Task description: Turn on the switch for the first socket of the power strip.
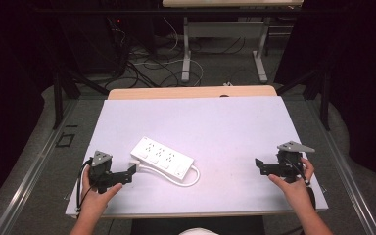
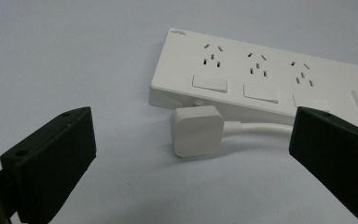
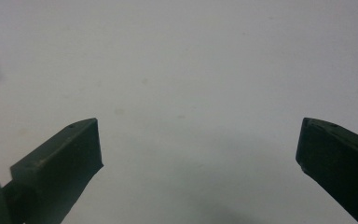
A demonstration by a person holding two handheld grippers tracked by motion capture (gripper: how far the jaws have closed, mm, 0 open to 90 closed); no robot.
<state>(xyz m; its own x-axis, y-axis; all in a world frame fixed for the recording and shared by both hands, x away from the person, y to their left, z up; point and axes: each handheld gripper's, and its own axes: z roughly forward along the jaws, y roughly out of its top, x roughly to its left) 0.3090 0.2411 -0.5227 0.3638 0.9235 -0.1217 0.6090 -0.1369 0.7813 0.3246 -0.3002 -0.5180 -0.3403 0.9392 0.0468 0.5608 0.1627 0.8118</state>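
Both hands hold wide-jawed grippers flanking power strip.

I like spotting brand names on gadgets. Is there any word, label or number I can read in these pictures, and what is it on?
None can be read.
Power strip, corner by the first socket: a tiny grey mark, probably a brand, too small and blurred to read.
Plug, rocker switches, left gripper and right gripper: no text visible.
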